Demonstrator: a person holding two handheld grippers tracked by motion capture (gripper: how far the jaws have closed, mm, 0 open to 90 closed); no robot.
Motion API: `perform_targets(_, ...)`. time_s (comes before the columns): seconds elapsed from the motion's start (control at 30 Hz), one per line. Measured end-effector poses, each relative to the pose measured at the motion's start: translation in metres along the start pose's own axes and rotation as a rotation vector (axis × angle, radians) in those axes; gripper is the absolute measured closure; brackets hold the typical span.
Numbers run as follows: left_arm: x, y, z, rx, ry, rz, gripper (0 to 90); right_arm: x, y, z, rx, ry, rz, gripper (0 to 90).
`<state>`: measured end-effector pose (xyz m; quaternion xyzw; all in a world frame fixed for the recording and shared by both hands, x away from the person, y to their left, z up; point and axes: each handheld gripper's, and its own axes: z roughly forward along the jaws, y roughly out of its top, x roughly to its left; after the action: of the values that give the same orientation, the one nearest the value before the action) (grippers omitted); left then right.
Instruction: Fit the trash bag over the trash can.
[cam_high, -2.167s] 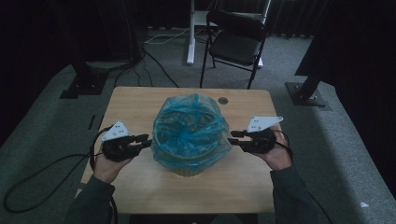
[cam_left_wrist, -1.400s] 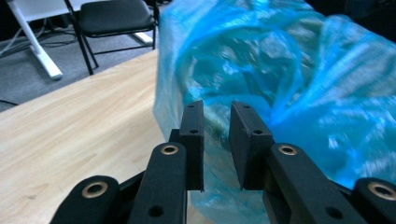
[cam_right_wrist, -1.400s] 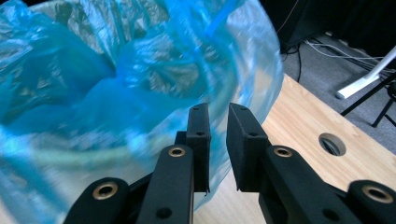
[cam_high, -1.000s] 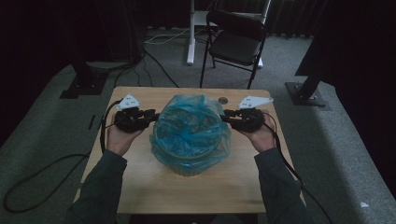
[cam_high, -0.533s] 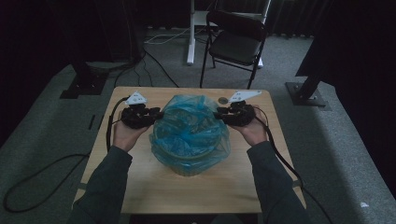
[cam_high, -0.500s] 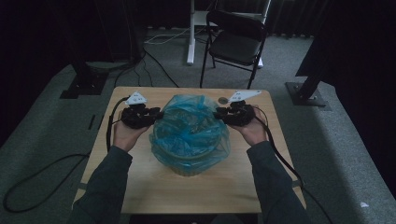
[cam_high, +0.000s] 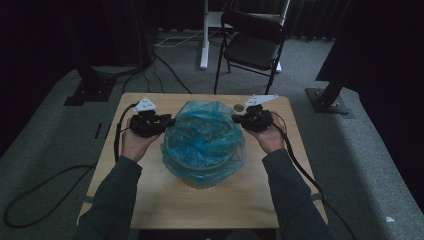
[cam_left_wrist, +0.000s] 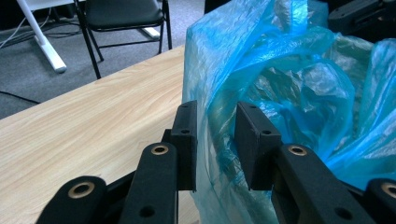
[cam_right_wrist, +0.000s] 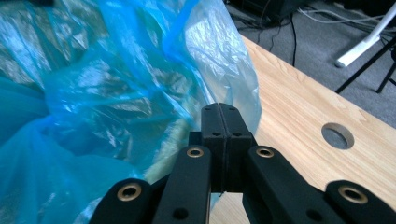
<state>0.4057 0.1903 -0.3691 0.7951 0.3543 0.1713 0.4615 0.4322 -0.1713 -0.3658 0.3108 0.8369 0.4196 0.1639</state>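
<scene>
A crumpled blue plastic bag lines a round bin in the middle of the wooden table. My left gripper is at the bag's far-left edge. In the left gripper view its jaws stand a little apart, with bunched bag film and the bin's rim filling the gap between the pads. My right gripper is at the far-right edge. Its jaws have just been closing, and in the right gripper view the pads now meet on the bag's thin edge.
A round hole is in the table just beyond the right gripper, also seen as the hole. A black folding chair and a white stand leg are on the carpet behind the table. Cables trail off both grippers.
Both hands moved from the bag's near sides to its far edge. The right gripper crept inward to the bag's rim.
</scene>
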Motion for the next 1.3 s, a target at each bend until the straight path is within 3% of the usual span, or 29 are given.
perform_targets(0.2,0.001,0.008,0.0,-0.003,0.021,0.01,70.2,-0.002,-0.001,0.004,0.02,-0.017,0.011,89.9)
perform_targets(0.37,0.006,0.017,0.005,-0.006,0.022,-0.002,70.1,-0.002,0.0,0.002,0.004,-0.022,0.014,89.4)
perform_targets(0.63,0.01,0.027,0.025,0.028,-0.007,-0.017,65.4,-0.003,0.001,-0.001,-0.016,-0.033,0.01,72.2)
perform_targets(0.77,0.013,0.031,0.034,0.043,-0.024,-0.031,65.8,-0.004,0.001,0.0,-0.011,-0.036,0.013,70.1)
perform_targets(0.83,0.014,0.031,0.037,0.048,-0.018,-0.032,71.5,-0.005,0.001,0.001,-0.008,-0.037,0.015,71.5)
perform_targets(1.0,0.02,0.026,0.044,0.074,0.008,-0.041,85.9,-0.005,0.0,0.003,0.004,-0.031,0.016,85.2)
perform_targets(1.3,0.026,0.018,0.051,0.089,-0.001,-0.061,89.3,-0.004,-0.002,0.011,0.03,-0.025,0.01,89.9)
